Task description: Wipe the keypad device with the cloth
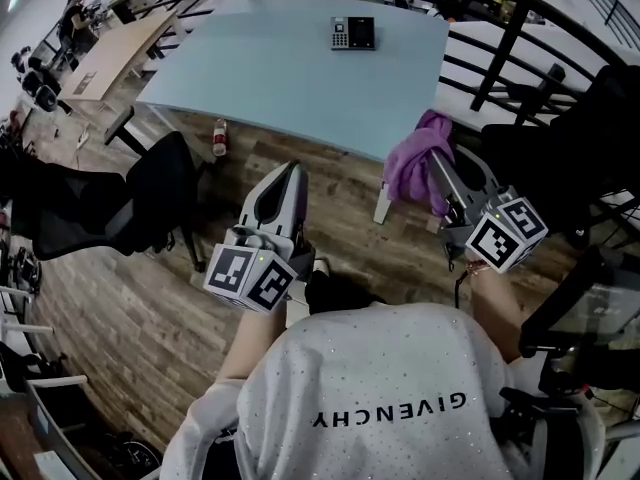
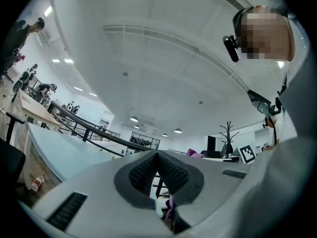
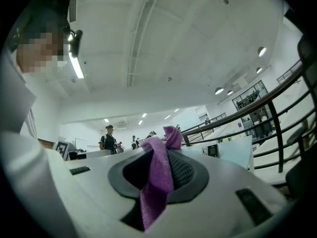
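Observation:
The keypad device point(image 1: 352, 33) is a small black and grey unit lying at the far side of the pale blue table point(image 1: 280, 78); it also shows small in the right gripper view point(image 3: 213, 150). My right gripper point(image 1: 437, 160) point(image 3: 161, 155) is shut on a purple cloth point(image 1: 418, 160) point(image 3: 157, 180), which hangs in folds from its jaws. It is held over the wooden floor, short of the table's near edge. My left gripper point(image 1: 292, 171) point(image 2: 157, 156) is shut with nothing in it, also short of the table and well apart from the device.
A black office chair point(image 1: 150, 203) stands at the left, and another dark chair point(image 1: 560, 168) at the right. A bottle point(image 1: 219, 138) lies on the floor by the table. A black railing point(image 1: 520, 28) curves behind the table. A wooden desk point(image 1: 110, 53) is at far left.

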{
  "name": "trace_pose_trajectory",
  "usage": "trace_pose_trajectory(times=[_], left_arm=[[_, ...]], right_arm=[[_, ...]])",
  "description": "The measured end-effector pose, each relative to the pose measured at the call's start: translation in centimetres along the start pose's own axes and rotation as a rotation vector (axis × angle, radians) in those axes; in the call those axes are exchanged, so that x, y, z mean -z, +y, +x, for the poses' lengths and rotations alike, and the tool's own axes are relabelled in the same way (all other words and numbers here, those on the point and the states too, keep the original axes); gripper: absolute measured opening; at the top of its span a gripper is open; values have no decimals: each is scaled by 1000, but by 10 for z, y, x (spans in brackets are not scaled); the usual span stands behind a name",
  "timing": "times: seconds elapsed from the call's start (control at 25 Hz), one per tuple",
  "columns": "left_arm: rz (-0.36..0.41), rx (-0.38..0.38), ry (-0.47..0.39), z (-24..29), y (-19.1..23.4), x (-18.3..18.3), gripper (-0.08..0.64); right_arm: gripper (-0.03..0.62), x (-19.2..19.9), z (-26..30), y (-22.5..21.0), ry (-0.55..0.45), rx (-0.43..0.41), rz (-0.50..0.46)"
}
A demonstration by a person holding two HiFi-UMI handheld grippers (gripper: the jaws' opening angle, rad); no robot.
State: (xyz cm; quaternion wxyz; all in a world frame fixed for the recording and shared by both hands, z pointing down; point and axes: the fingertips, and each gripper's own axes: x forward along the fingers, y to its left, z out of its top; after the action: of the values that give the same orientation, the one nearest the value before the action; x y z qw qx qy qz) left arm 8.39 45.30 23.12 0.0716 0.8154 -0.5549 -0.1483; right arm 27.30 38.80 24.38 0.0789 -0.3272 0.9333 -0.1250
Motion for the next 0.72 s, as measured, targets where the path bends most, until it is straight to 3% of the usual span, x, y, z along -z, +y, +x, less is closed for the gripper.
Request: trace_pose_trajectory(times=[0.44, 0.6, 0.72], left_arm=[[41, 65, 20, 62, 110, -26, 0], [19, 77, 30, 95, 164, -46, 0], [3, 129, 37, 115, 193, -60, 0]], right_arm=[[72, -17, 119, -11, -141, -20, 105], [72, -30, 173, -11, -208, -24, 88], [72, -35, 210, -11, -233, -2, 62]])
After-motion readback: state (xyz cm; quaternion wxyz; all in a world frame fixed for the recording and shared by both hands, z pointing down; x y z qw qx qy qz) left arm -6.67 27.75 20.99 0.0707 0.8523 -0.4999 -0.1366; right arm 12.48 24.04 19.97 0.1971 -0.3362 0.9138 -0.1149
